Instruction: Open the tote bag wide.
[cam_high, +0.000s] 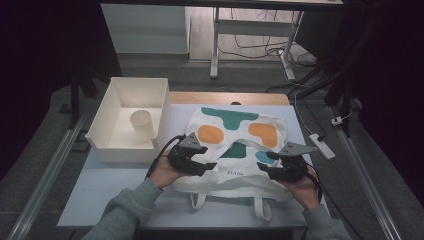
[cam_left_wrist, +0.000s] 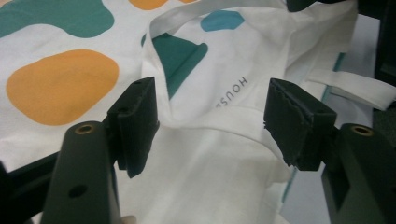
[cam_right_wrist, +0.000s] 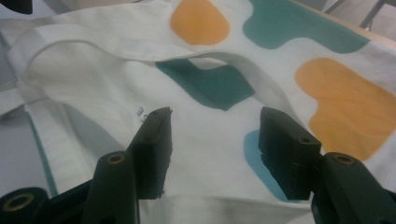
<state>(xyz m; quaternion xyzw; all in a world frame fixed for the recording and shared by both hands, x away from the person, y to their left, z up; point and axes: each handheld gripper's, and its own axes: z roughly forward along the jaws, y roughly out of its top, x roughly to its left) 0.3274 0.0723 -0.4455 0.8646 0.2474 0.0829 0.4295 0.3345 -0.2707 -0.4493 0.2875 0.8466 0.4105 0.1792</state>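
Lying flat at the centre of the high view, the tote bag (cam_high: 235, 145) covers most of the pale table (cam_high: 110, 185), and its near edge is partly hidden behind the two grippers and the hands that hold them. At lower centre two white handles (cam_high: 260, 206) hang over the table's front edge. Small grey lettering on the cloth is too small to read in the high view, and in the left gripper view it is cut off by a fold.

At centre left of the high view, a white bin (cam_high: 111, 137) sits on the table just beside the bag, with one pale cup (cam_high: 142, 124) standing upright inside it. To the right of that, the left gripper (cam_high: 210, 165) sits over the bag's near left part; its jaws stand wide apart, gripping nothing, with only cloth beneath them. Two orange patches (cam_high: 210, 134) and several teal ones mark the bag. At centre right, the right gripper (cam_high: 266, 161) sits over the bag's near right part, its jaws likewise spread and holding nothing. Beyond the table's right edge a white power strip (cam_high: 321, 146) lies on the floor.
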